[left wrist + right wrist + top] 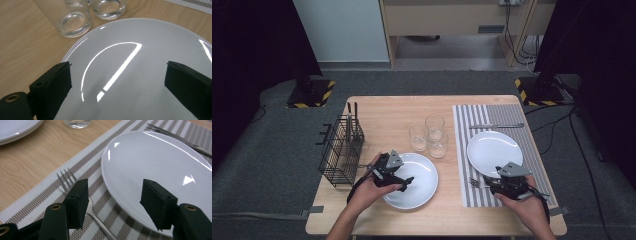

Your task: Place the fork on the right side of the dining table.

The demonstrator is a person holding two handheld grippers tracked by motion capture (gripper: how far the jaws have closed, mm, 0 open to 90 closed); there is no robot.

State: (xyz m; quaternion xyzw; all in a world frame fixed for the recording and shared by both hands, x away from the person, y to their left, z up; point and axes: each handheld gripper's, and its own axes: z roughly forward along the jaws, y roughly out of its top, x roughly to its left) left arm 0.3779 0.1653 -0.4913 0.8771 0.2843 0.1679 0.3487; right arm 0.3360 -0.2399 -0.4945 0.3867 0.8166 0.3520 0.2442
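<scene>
No readable text, labels, brands or numbers anywhere; only yellow-black hazard stripes on the stand bases (310,94).

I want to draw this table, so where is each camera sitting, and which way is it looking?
High view: above the person's side, looking forward and down at the table; both forearms, left gripper and right gripper show.
Left gripper view: on the left gripper, over the bare-table plate, facing the glasses; its open jaws show.
Right gripper view: on the right gripper, over the mat, fork and mat plate; its open jaws show.
Shared: both gripper views show glasses.
</scene>
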